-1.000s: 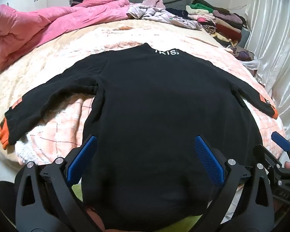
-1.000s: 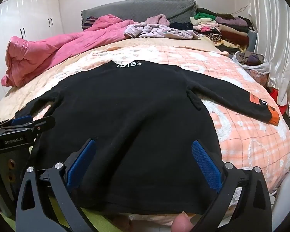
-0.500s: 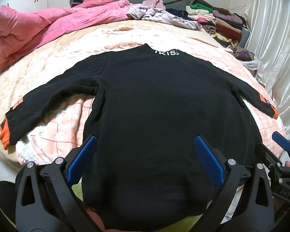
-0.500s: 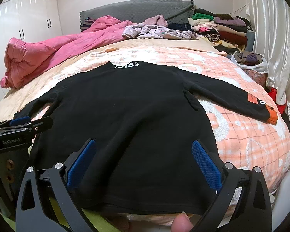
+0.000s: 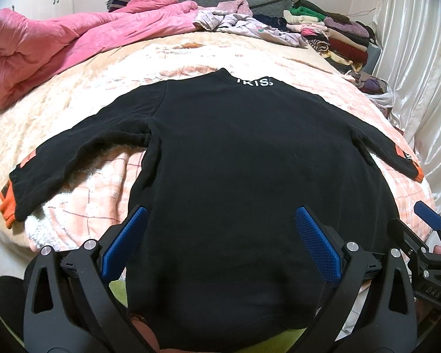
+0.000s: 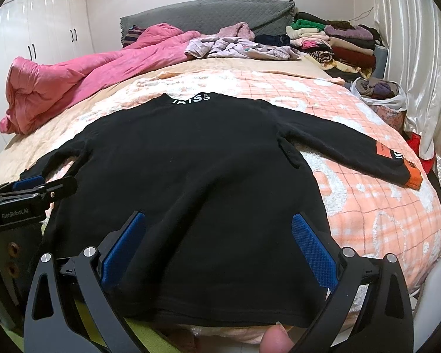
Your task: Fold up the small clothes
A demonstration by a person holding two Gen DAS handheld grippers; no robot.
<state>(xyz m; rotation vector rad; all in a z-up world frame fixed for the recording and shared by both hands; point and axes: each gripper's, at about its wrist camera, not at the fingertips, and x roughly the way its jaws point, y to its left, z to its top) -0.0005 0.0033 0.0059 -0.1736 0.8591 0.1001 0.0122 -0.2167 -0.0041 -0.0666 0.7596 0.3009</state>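
Here the left gripper [image 5: 220, 244] has its blue-padded fingers [image 5: 316, 248] spread wide apart, holding nothing, poised over the lower part of a black sweater [image 5: 250, 161]; the right gripper [image 6: 217, 248] likewise has its fingers [image 6: 313, 250] well apart and empty, above the sweater's hem; in the right wrist view the left gripper shows at the sweater's left edge, and in the left wrist view the right gripper shows at its right edge. The sweater lies flat, spread on a peach checked bedspread [image 6: 376, 220], collar with white lettering [image 6: 191, 99] on the side away from the grippers, both sleeves stretched outward; the right sleeve ends in an orange cuff [image 6: 413, 176], the left sleeve in another orange cuff [image 5: 7, 206]. Beyond the sweater's collar sits a crumpled pink quilt [image 5: 58, 47] to the left, a heap of pale loose clothes [image 6: 238, 47] straight ahead, and a stack of folded garments [image 6: 338, 41] to the right; a grey headboard [image 6: 208, 14] stands behind them; a fingertip [image 6: 275, 341] shows just under the sweater's hem.
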